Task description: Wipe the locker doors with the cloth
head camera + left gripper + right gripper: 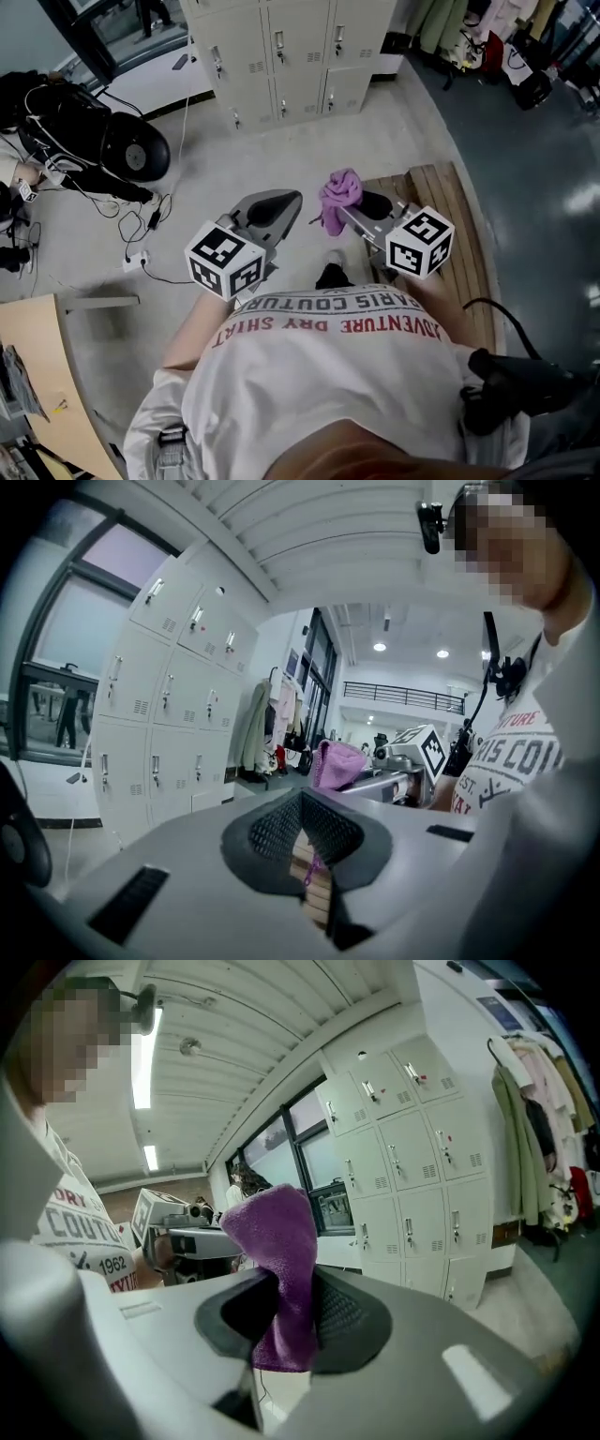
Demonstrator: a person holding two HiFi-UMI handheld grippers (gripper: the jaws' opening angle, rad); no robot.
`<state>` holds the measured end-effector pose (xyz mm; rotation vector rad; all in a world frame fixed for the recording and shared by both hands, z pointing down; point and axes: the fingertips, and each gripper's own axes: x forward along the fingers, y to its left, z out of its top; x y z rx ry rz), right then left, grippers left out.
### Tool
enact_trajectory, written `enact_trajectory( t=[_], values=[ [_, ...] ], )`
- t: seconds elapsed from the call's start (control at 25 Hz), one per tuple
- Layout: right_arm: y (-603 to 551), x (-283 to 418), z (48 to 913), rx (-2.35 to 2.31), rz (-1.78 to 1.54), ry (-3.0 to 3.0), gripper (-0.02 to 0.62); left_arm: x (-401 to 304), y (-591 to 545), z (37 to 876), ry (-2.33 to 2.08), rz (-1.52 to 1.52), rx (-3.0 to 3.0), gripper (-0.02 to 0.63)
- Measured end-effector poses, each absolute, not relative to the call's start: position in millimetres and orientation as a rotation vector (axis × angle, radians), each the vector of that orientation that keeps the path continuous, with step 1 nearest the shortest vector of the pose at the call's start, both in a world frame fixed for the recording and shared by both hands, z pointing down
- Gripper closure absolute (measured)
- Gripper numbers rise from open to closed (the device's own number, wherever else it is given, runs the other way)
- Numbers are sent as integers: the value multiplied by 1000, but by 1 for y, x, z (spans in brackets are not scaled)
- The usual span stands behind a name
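Both grippers point toward twelve o'clock, where the locker doors (300, 56) stand well apart. The right gripper's (349, 208) jaws pinch the purple cloth (339, 192), bunched upright. The left gripper's (279, 204) jaws are closed and empty. Likely the right reaches forward.

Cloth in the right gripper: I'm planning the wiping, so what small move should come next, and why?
Probably step forward and raise the right gripper toward the lockers. Its jaws are shut on the purple cloth, so the grip looks ready, but the lockers stand well ahead across the floor, and the cloth touches no door.
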<state>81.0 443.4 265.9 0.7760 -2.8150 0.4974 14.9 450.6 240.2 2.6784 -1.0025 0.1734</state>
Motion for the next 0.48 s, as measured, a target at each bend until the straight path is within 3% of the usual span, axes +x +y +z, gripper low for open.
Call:
enact_trajectory(
  t=[0.48],
  values=[
    [535, 128, 215, 799, 399, -2868, 511, 66, 549, 194, -1028, 133, 2779, 606]
  ],
)
